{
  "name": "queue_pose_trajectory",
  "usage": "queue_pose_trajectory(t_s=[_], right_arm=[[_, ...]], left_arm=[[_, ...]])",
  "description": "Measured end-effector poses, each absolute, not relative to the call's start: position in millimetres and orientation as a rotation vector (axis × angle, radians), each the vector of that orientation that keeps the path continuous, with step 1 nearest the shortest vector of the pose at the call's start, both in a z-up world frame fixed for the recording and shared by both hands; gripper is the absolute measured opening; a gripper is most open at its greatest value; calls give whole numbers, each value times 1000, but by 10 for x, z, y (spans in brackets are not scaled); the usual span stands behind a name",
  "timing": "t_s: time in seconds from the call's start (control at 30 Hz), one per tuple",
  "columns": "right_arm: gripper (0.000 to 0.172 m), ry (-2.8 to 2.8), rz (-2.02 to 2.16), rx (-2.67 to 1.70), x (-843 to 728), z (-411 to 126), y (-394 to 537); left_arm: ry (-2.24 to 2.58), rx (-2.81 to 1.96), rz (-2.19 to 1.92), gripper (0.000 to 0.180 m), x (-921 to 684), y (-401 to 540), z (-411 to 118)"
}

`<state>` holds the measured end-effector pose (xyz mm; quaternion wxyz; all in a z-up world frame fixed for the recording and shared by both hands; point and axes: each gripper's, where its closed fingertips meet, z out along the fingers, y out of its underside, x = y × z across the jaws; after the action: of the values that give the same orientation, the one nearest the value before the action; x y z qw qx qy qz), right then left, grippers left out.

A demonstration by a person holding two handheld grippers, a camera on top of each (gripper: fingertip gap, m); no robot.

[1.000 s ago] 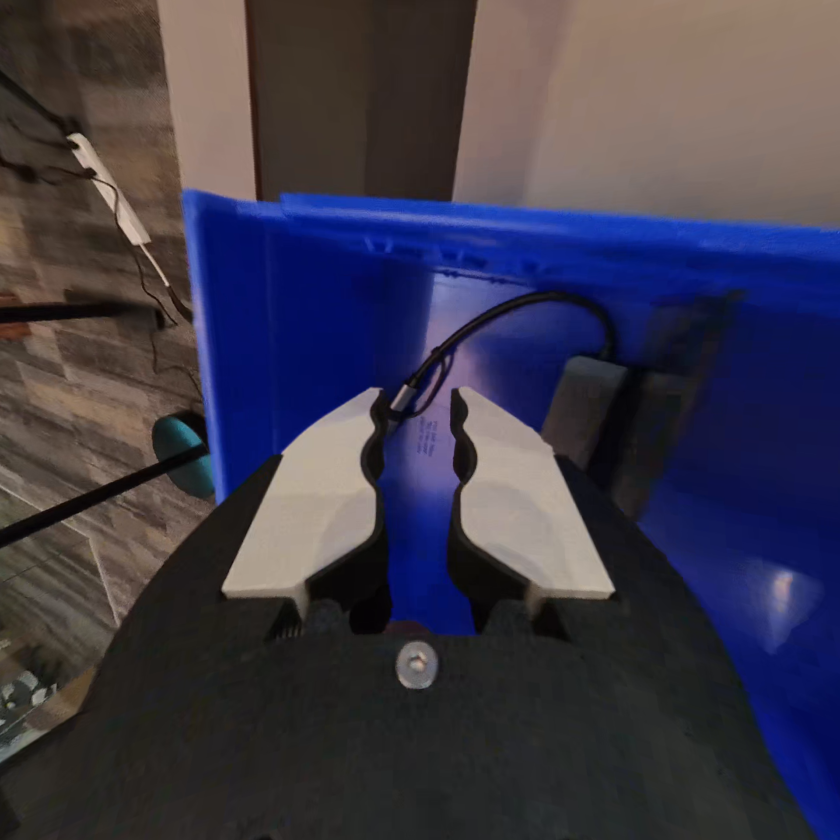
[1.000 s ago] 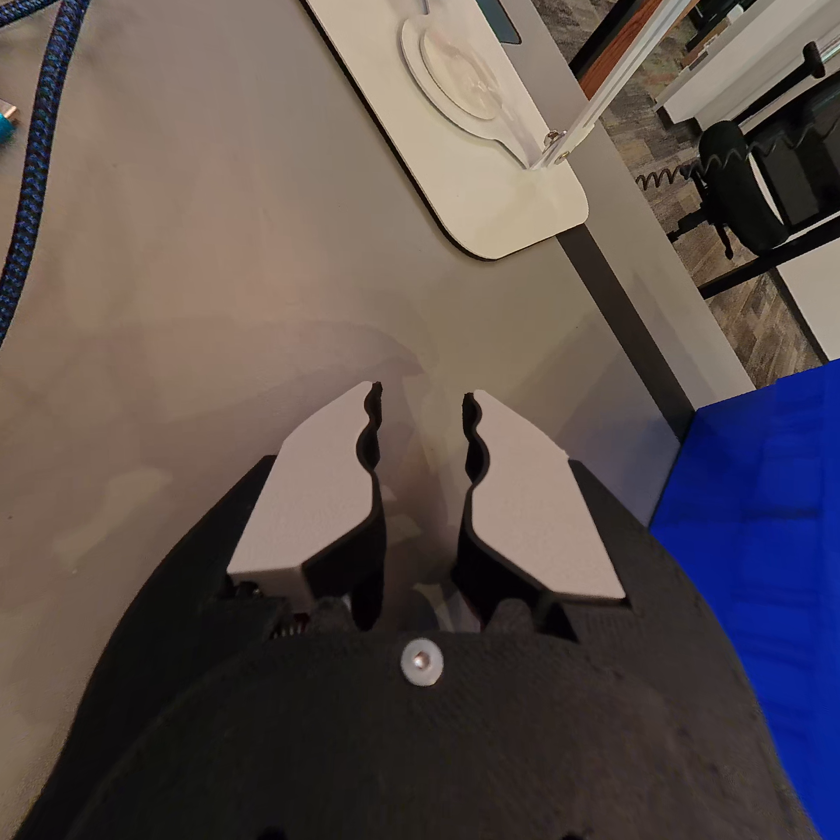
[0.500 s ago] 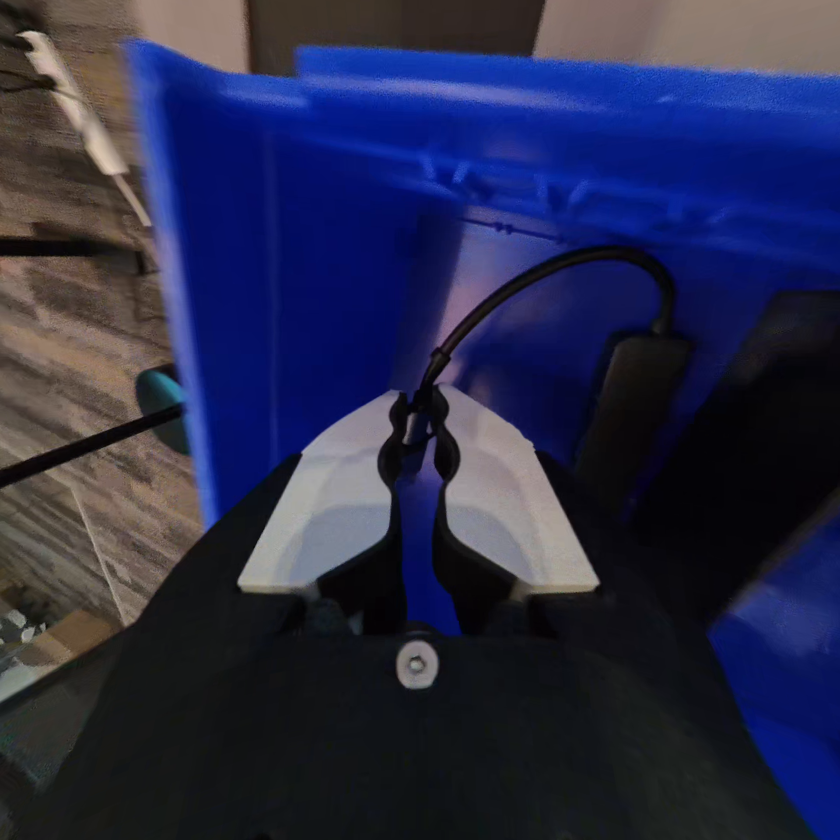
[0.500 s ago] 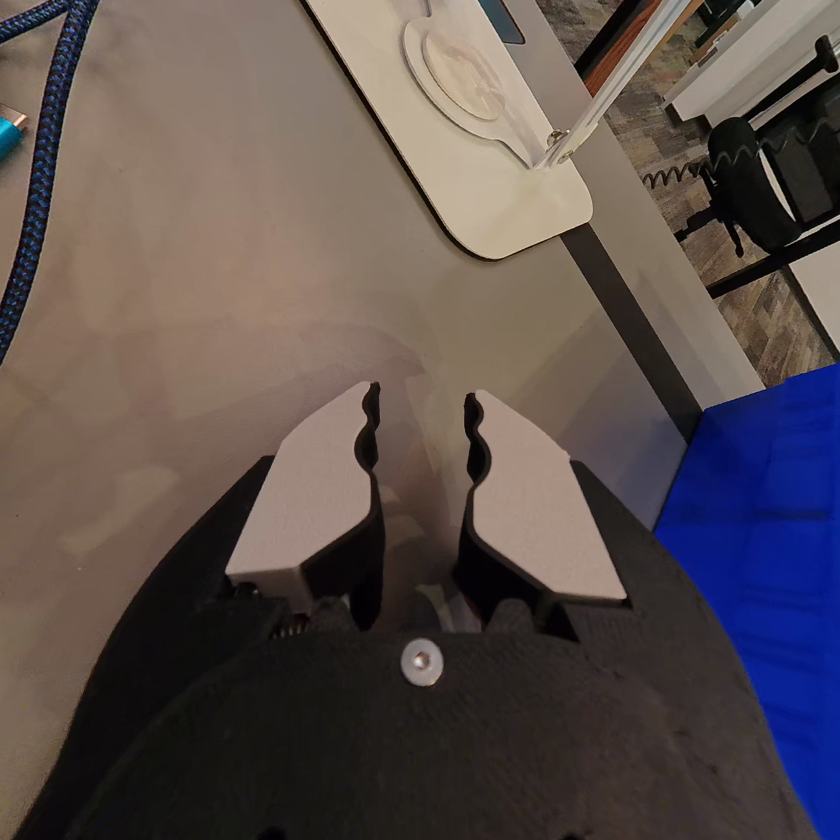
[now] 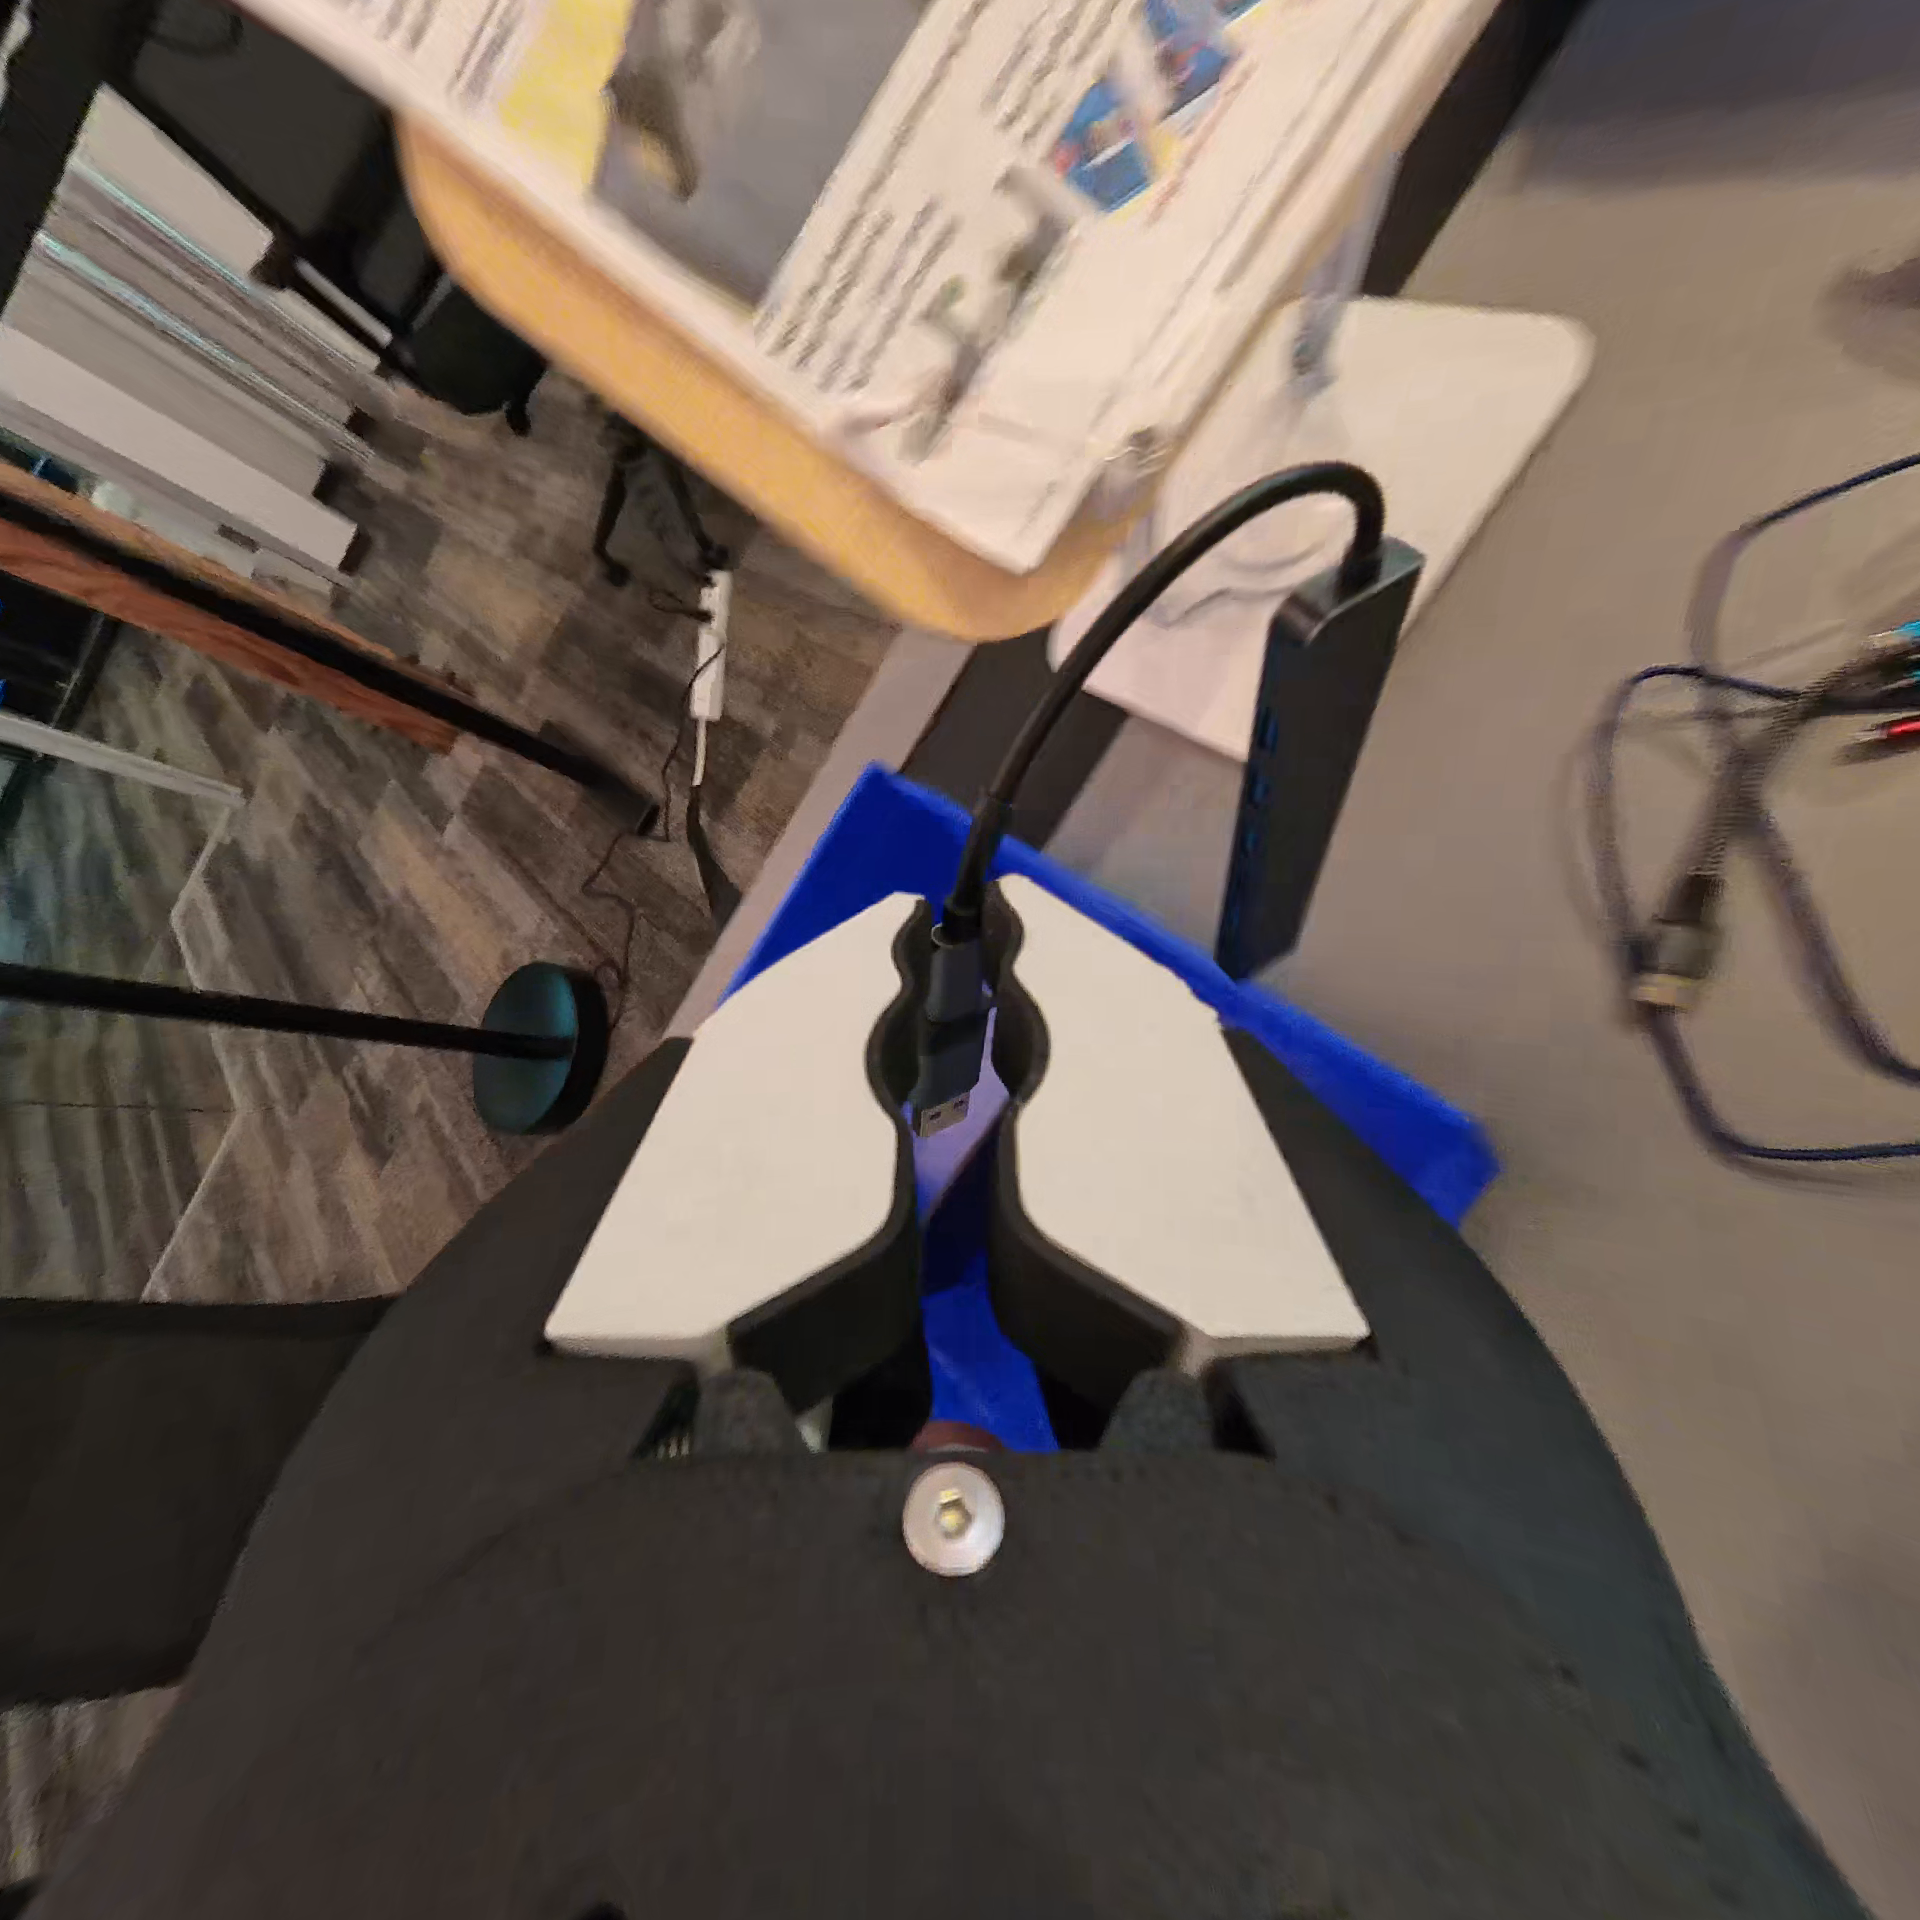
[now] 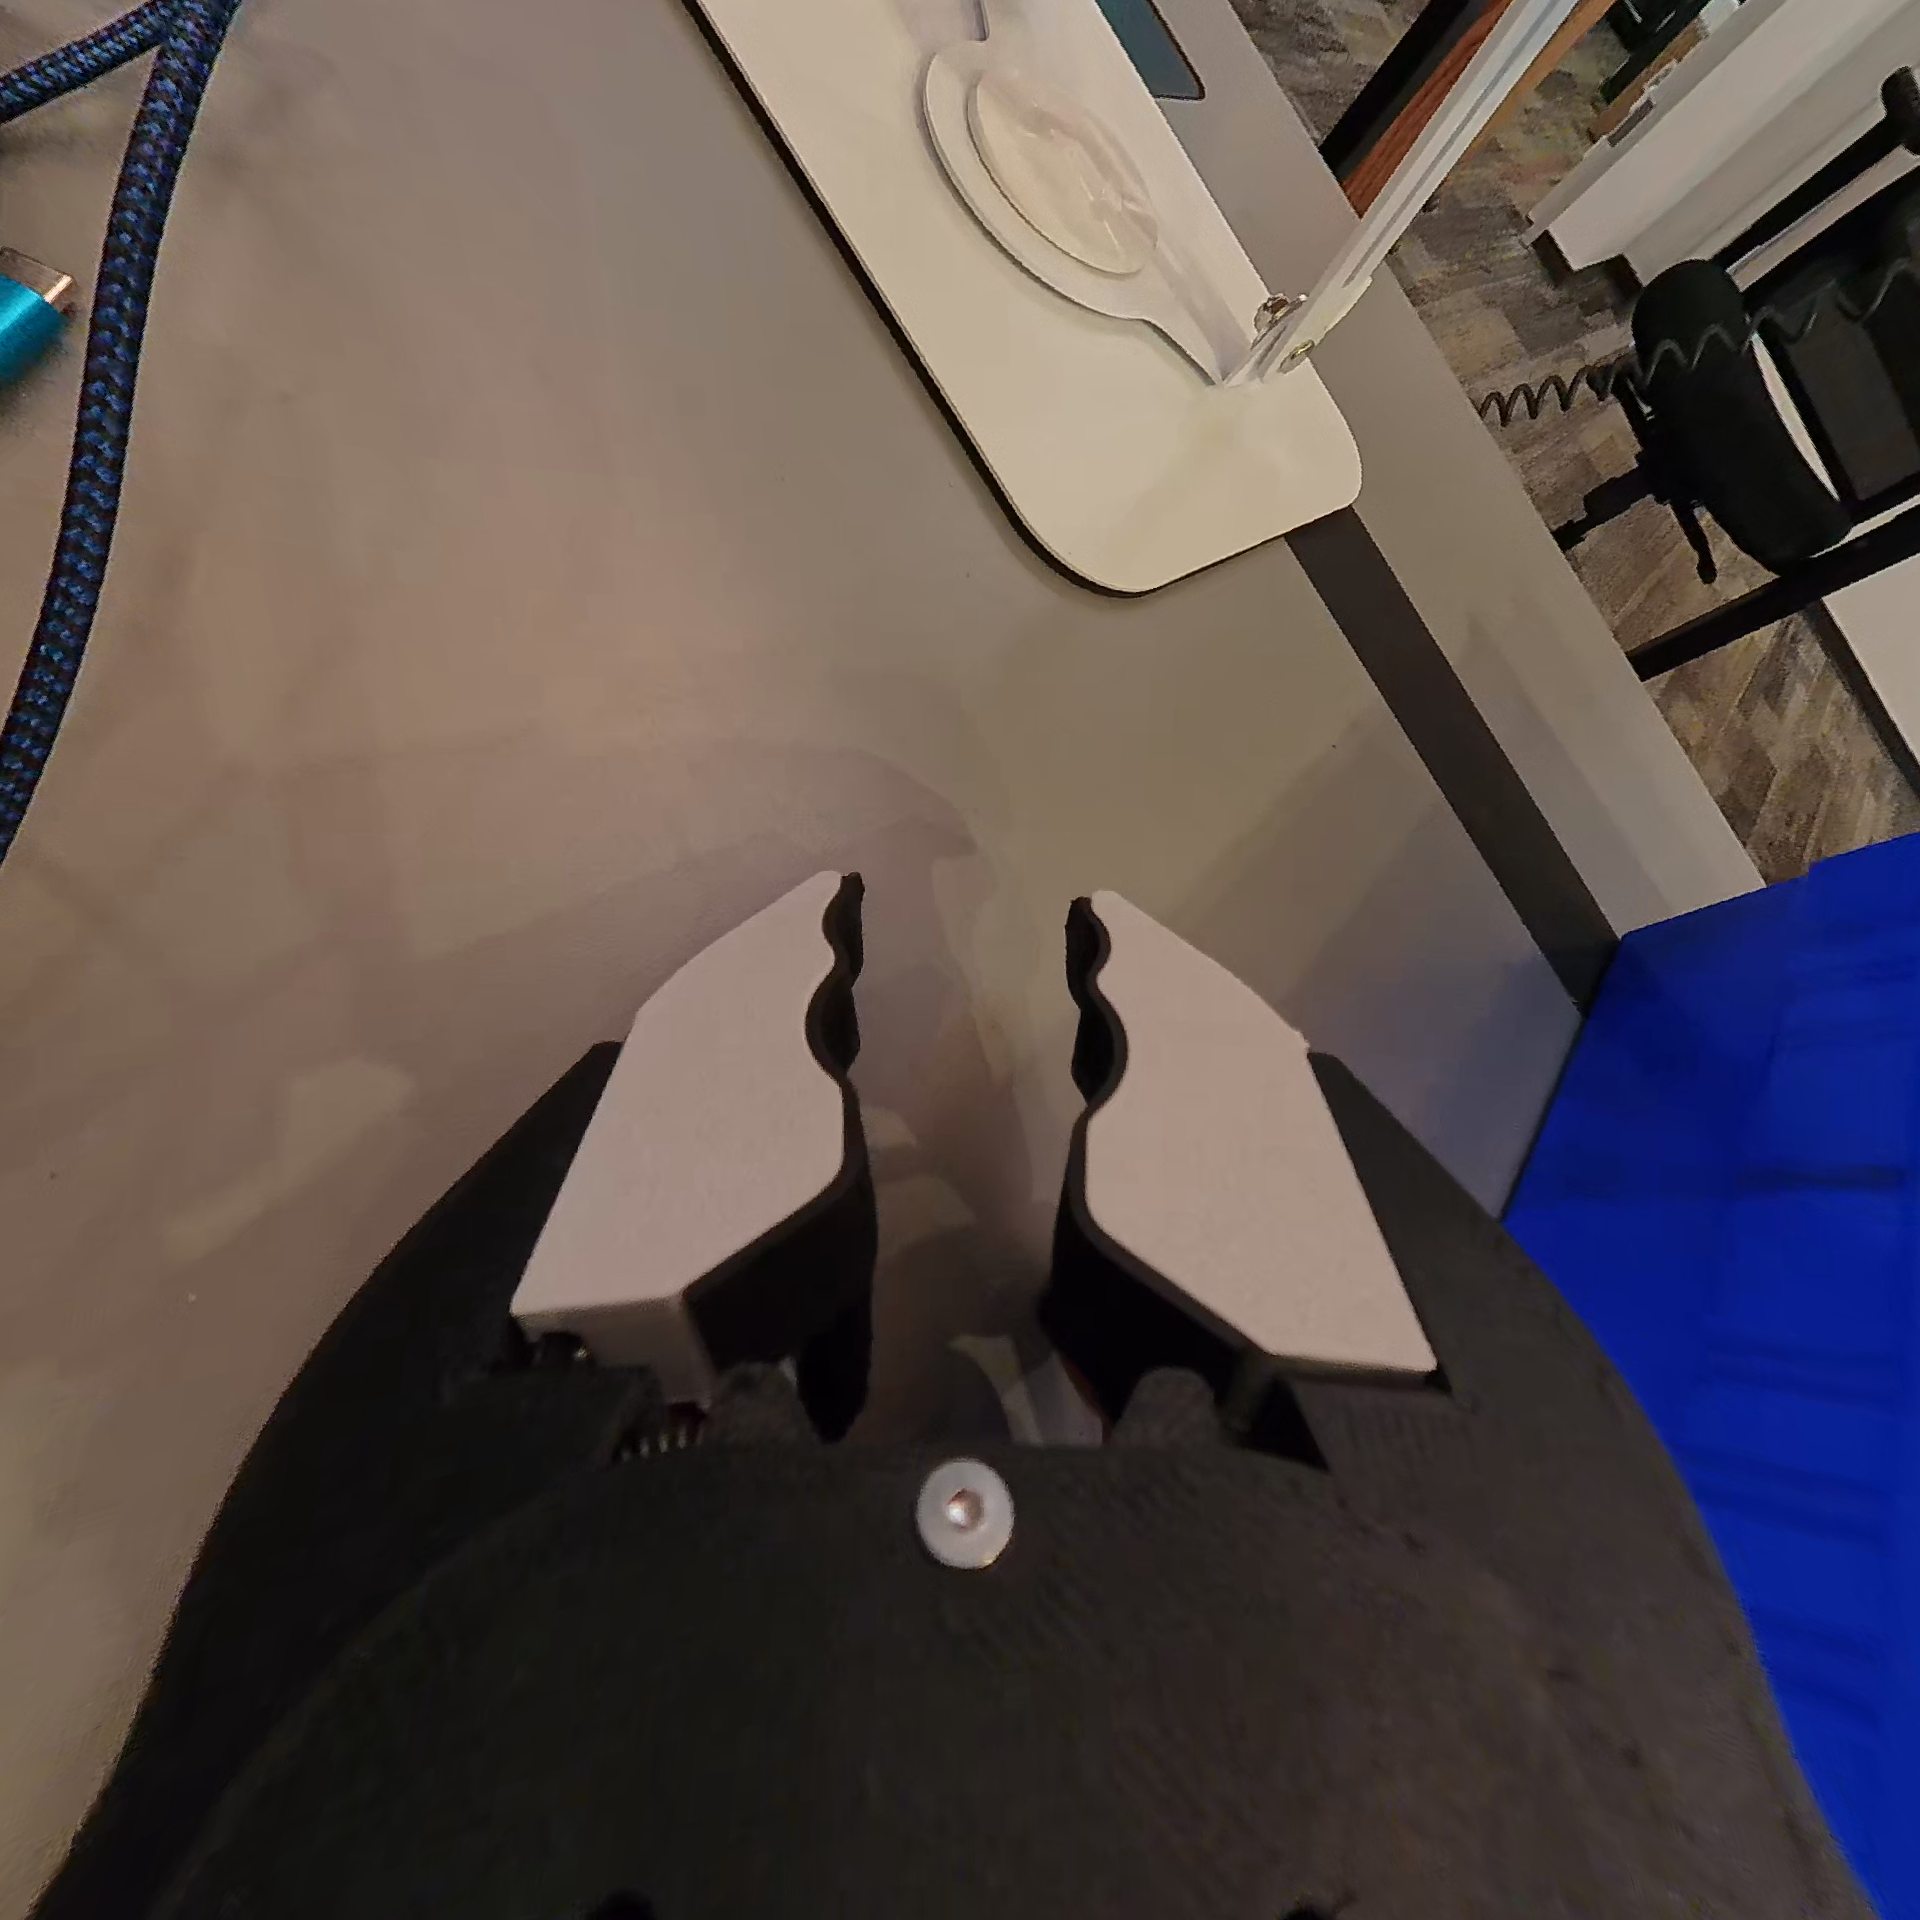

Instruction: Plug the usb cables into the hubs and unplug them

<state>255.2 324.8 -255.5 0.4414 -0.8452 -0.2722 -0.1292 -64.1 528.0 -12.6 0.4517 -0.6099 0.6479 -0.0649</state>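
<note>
Left wrist view | left gripper [image 5: 958, 914] pinching USB plug [image 5: 948, 1023] (hub [image 5: 1320, 748] dangling)

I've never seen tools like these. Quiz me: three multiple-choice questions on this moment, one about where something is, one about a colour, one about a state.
1. Where does the hub hang?
A. from the short black cable whose plug the left gripper grips
B. inside the bin
C. from the right gripper

2. What colour is the bin?
A. red
B. blue
C. green

3. How do the jaws of the right gripper stand?
A. closed on a cable
B. closed on the white board
C. apart, with nothing between them

Answers: 1 A, the cable arcs up from the plug in the jaws to the hub's top end. 2 B, its plastic is bright blue in both views. 3 C, only bare grey table shows between them.
</note>
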Motion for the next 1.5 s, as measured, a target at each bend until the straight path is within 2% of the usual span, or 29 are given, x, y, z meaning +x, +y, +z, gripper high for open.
queue_pose_trajectory(t_s=[0.2,0.37,0.67,0.93,0.97,1.13,1.27,1.5], right_arm=[[39,-671,-303,-2103,2539,-2554,3235],[42,-666,-293,-2103,2537,-2548,3230],[42,-673,-274,-2108,2520,-2555,3216],[42,-672,-272,-2108,2520,-2556,3213],[42,-672,-273,-2108,2519,-2557,3214],[42,-672,-270,-2109,2520,-2558,3212],[42,-673,-270,-2109,2517,-2558,3211],[43,-668,-270,-2110,2516,-2557,3208]], left_arm=[[1792,-1460,-315,9,-265,3976,-572],[1881,-1584,-340,9,-336,3459,-1059],[1684,-2075,-493,8,-927,3475,-1795],[1467,-2313,-628,8,-1320,3700,-2296],[1439,-2328,-633,10,-1342,3713,-2307],[1479,-2178,-476,51,-1321,3683,-2125],[1514,-2144,-373,60,-1302,3495,-2043],[1492,-2166,-376,58,-1310,3207,-2190]])
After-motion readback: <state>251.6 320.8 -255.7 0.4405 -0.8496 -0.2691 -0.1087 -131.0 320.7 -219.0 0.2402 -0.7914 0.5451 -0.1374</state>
